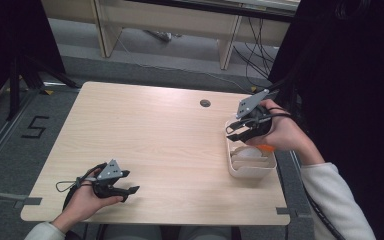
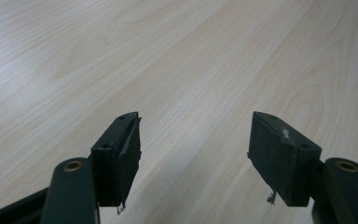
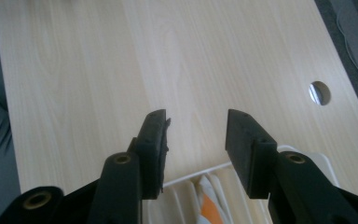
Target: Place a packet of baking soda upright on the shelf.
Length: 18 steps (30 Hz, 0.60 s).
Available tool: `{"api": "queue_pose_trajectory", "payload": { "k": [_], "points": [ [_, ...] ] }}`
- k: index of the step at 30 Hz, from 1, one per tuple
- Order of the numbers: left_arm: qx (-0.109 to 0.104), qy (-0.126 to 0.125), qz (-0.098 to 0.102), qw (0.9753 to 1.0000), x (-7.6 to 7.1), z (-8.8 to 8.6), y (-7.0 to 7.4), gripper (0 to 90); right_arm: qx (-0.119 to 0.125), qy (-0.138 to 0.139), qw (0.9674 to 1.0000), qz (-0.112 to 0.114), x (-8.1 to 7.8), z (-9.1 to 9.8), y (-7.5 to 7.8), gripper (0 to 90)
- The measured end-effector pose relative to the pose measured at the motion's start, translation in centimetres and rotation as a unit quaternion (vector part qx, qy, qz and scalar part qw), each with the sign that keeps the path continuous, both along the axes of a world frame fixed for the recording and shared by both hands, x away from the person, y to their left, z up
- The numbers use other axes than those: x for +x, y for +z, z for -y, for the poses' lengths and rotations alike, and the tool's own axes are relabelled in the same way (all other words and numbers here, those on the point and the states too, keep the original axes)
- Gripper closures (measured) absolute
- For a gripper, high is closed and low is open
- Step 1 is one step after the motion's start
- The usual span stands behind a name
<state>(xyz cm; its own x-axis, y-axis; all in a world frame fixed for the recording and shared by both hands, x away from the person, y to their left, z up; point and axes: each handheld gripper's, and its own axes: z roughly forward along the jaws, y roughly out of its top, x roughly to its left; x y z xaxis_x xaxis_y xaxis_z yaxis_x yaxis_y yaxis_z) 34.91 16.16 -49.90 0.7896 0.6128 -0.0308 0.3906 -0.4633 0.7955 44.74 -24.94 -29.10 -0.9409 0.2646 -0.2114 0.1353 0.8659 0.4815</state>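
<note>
A white slotted rack [image 1: 250,172] stands at the right side of the light wooden table [image 1: 155,135], holding white pieces and something orange [image 1: 265,148]. My right gripper [image 1: 236,131] hovers over the rack's far end, jaws open and empty. In the right gripper view the rack's rim [image 3: 200,173] and an orange-and-white piece [image 3: 209,204] lie just below the right gripper [image 3: 196,140]. My left gripper [image 1: 131,190] rests near the table's front left, open with nothing between its jaws. In the left gripper view, bare wood lies ahead of the left gripper [image 2: 196,154].
A round cable hole [image 1: 205,103] sits near the table's far edge, seen too as the cable hole [image 3: 320,92] in the right gripper view. Beyond the table are grey floor, cables and wooden furniture legs [image 1: 226,47]. A dark curtain hangs at the right.
</note>
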Motion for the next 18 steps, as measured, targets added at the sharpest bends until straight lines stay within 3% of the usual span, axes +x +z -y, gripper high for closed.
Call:
{"api": "queue_pose_trajectory", "payload": {
  "k": [2,7,8,14,16,17,18],
  "points": [
    [0.001,-0.001,0.000,1.0000,0.0,0.0,0.0,33.4,0.008,-0.009,0.9999,-0.003,-0.7,-0.4,-0.6,59.2],
    [-0.001,0.008,0.001,1.0000,0.0,0.0,0.0,33.4,0.035,0.001,0.9994,-0.006,-2.6,-1.3,-2.6,58.3],
    [-0.009,0.009,0.000,0.9999,-0.1,0.0,0.0,33.3,0.040,-0.007,0.9991,-0.009,-3.1,-1.5,-3.1,57.9],
    [-0.006,0.008,-0.001,0.9999,-0.1,0.0,0.1,33.3,0.057,0.010,0.9978,-0.034,-5.6,-2.2,-7.5,56.4],
    [-0.018,0.014,-0.001,0.9997,-0.1,0.2,0.0,33.3,0.054,0.017,0.9975,-0.042,-6.3,-2.4,-8.8,55.9],
    [-0.010,0.013,0.000,0.9999,-0.1,0.1,0.0,33.3,0.053,0.009,0.9973,-0.050,-6.8,-2.4,-9.2,55.7],
    [-0.003,0.008,0.000,1.0000,0.0,0.0,0.1,33.3,0.056,0.020,0.9970,-0.049,-7.0,-2.5,-9.7,55.5]
  ]
}}
